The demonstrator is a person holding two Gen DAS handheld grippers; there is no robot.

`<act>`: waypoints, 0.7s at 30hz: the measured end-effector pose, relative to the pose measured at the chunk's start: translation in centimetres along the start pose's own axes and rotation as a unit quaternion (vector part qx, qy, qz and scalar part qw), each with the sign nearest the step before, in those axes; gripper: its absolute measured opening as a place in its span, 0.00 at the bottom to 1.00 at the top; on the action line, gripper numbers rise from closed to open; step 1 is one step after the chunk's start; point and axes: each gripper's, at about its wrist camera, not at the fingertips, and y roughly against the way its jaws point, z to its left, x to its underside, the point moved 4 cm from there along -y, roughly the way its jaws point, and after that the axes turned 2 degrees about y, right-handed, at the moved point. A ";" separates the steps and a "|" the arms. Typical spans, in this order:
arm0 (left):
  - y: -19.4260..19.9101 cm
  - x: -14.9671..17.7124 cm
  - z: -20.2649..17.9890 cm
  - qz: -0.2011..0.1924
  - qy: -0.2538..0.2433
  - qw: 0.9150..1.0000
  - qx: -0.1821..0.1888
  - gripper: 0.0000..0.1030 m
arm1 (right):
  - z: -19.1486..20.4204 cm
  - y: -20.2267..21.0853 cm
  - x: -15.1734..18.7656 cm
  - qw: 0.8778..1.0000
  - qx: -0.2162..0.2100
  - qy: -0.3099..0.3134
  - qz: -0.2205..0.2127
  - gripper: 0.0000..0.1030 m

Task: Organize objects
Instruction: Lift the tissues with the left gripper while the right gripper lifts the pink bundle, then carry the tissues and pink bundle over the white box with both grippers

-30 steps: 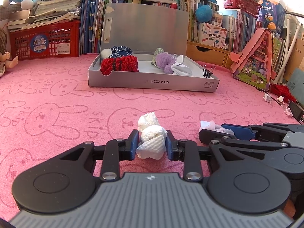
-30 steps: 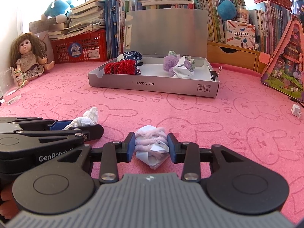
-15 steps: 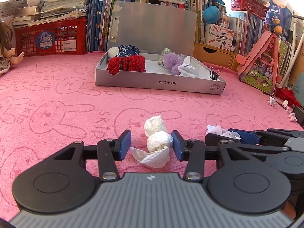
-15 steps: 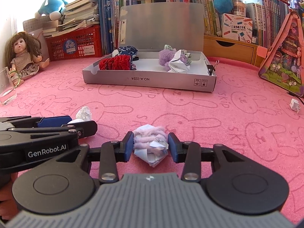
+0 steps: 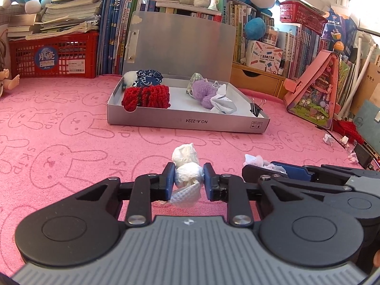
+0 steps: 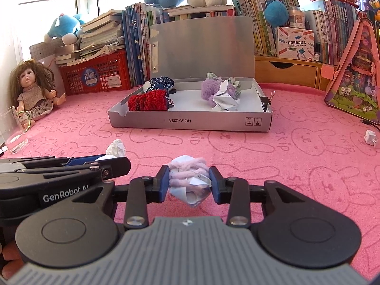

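Left wrist view: left gripper (image 5: 189,180), fingers clamped on a crumpled white tissue wad (image 5: 188,177) low over the pink rabbit-print surface (image 5: 71,166). Risk: its loose tail may snag or let the wad slip out. Right gripper (image 6: 189,182), fingers closing on a lilac yarn-and-paper bundle (image 6: 189,180), pads already pressing it. Risk: soft yarn compresses and may slide free. Grey open-lidded cardboard box (image 5: 187,121) lies well ahead; its near wall could catch a low carry.
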 end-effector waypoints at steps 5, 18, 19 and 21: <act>-0.6 -0.7 -0.2 0.005 -0.014 1.000 -0.012 0.29 | 0.0 -0.1 -0.8 1.000 0.000 0.004 -0.007 0.41; -2.3 -3.4 -0.2 0.002 -0.037 0.999 -0.028 0.29 | -1.0 -1.5 -3.0 0.999 -0.012 -0.029 -0.006 0.40; -2.5 -3.6 -0.1 0.001 -0.036 0.999 -0.028 0.29 | -1.0 -1.6 -3.2 1.000 -0.012 -0.027 -0.007 0.40; -2.8 -4.3 0.1 -0.002 -0.034 0.999 -0.029 0.29 | -1.1 -1.9 -3.8 1.000 -0.009 -0.023 -0.008 0.40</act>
